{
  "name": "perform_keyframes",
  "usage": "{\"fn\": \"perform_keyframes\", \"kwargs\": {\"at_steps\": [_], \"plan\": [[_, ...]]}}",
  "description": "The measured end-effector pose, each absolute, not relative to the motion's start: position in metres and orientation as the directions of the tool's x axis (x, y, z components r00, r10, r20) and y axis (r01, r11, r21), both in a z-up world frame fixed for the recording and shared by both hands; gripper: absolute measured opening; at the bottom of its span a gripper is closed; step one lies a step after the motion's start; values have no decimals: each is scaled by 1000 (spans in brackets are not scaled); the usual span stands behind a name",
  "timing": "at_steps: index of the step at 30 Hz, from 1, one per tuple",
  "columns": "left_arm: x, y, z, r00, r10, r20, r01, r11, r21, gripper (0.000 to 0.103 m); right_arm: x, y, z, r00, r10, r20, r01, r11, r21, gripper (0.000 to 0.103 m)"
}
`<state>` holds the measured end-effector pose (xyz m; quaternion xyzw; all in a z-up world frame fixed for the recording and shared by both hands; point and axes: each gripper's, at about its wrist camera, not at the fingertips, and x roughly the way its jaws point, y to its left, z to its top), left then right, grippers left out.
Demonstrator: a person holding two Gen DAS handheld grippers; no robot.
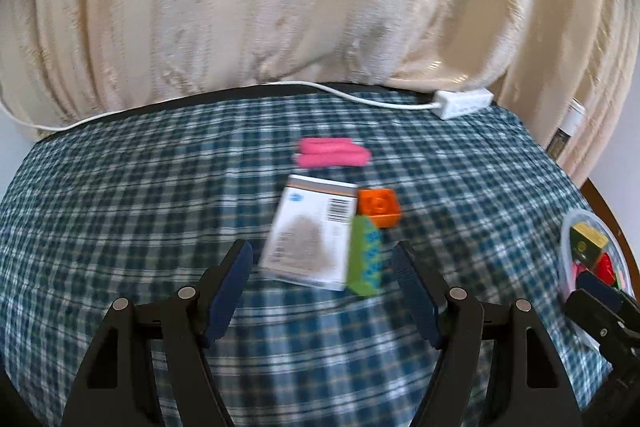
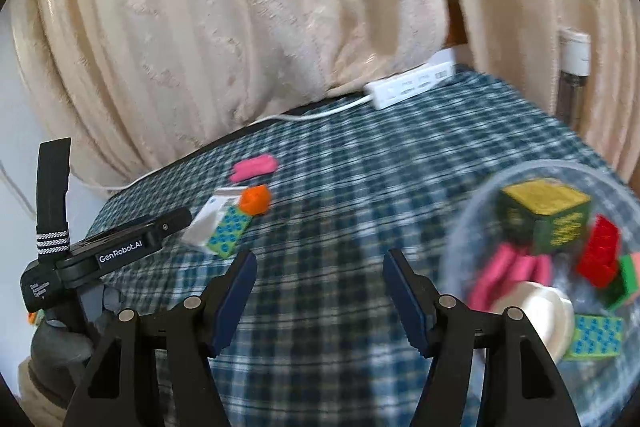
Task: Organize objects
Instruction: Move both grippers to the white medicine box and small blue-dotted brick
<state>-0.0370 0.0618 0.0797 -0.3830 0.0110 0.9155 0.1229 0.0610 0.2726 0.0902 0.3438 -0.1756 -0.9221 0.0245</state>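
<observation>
On the checked tablecloth (image 1: pixel 120 187) lie a white carton (image 1: pixel 310 235), a green box with blue dots (image 1: pixel 365 255), an orange brick (image 1: pixel 379 207) and pink pieces (image 1: pixel 332 153). My left gripper (image 1: pixel 322 267) is open and empty, just short of the carton. A clear bowl (image 2: pixel 472 227) at the right holds a dark green box (image 2: pixel 544 219), red brick (image 2: pixel 600 251), pink pieces (image 2: pixel 508 275), white lid (image 2: pixel 536 315) and dotted box (image 2: pixel 596 337). My right gripper (image 2: pixel 320 275) is open and empty, left of the bowl. The left gripper also shows in the right wrist view (image 2: pixel 176 221).
A white power strip (image 1: pixel 464 103) with its cable (image 1: pixel 360 99) lies at the table's far edge. A cream curtain (image 1: pixel 280 7) hangs behind. A bottle (image 2: pixel 574 75) stands at the far right by the curtain. The bowl sits near the table's right edge (image 1: pixel 608 211).
</observation>
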Motion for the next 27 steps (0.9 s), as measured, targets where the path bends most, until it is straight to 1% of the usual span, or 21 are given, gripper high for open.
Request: {"fn": "perform_keyframes", "kwargs": {"at_steps": [2,7,17,20,21,22,24,27], "plan": [[-39,52,79,-681,203,-704,-215,-974,-73,74,49,263,88,-745,-203,-636,-48,-934,354,69],[-44,34,77,-684,189,-705,-188,-979,-79,74,22,239,84,-716,-245,-653,-2,-936,353,69],[-51,15,70,-676,190,-712,-165,-981,-105,74,-30,208,68,-628,-364,-688,60,-904,424,69],[-52,11,69,-672,189,-716,-156,-981,-113,74,-44,202,59,-598,-390,-700,65,-895,442,65],[-52,10,68,-671,189,-717,-152,-982,-116,74,-49,199,57,-587,-400,-704,70,-891,448,61],[-53,9,68,-669,189,-718,-151,-981,-118,74,-52,196,55,-578,-409,-707,77,-889,451,60],[-54,5,67,-667,190,-720,-144,-982,-125,74,-58,192,50,-566,-415,-712,84,-889,451,60],[-55,0,67,-665,192,-722,-131,-981,-140,74,-67,188,44,-546,-430,-719,82,-882,465,56]]}}
